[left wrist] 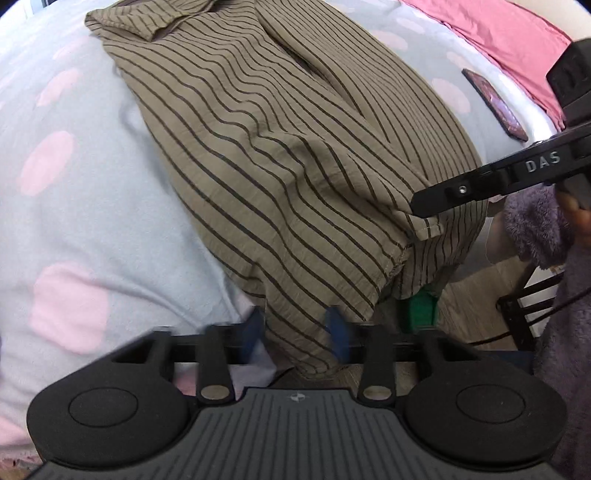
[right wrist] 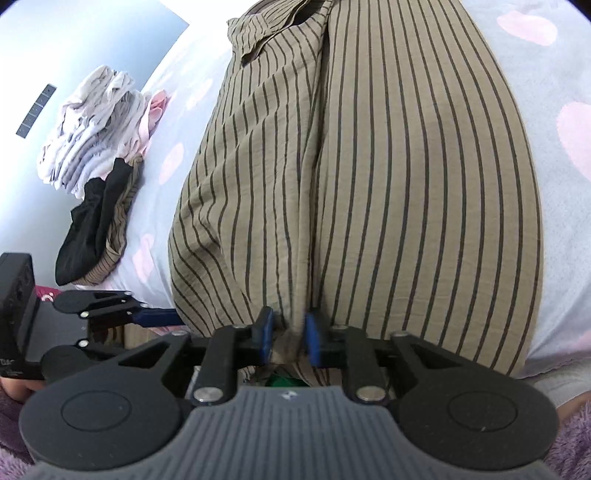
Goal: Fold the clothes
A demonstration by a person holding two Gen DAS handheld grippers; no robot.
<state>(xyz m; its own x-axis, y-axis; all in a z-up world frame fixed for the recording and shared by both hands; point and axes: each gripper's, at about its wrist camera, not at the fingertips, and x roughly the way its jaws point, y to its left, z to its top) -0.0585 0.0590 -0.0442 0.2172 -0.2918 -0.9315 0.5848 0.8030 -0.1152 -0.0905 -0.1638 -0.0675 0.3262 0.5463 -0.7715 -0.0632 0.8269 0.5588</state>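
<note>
Left wrist view first: your bedsheet (left wrist: 92, 192), pale blue with pink spots, fills most of the picture, and the striped shirt (left wrist: 280, 147) lies spread over it, collar at the far end and hem hanging off the near edge of the bed. A pink blanket (left wrist: 498, 33) runs along the far right side, with a dark phone (left wrist: 495, 103) lying on the sheet just beside it. Below the hem you can see wooden floor and a green object (left wrist: 419, 308), partly hidden by the cloth.

From the right wrist view, a pile of clothes (right wrist: 96, 162) sits well apart from the shirt on the sheet: white and pink pieces at the back, a black one and another striped one in front.

Your left gripper (left wrist: 295, 328) sits at the hem's near corner. Its blue fingers (left wrist: 338, 332) stand on either side of the hanging fabric with a clear gap, and the picture is blurred there, so you cannot tell whether they press on the cloth.

Your right gripper (right wrist: 288, 332) is pinching a bunched fold of the shirt's hem between its blue pads (right wrist: 312, 336), which are drawn close together on the cloth.
</note>
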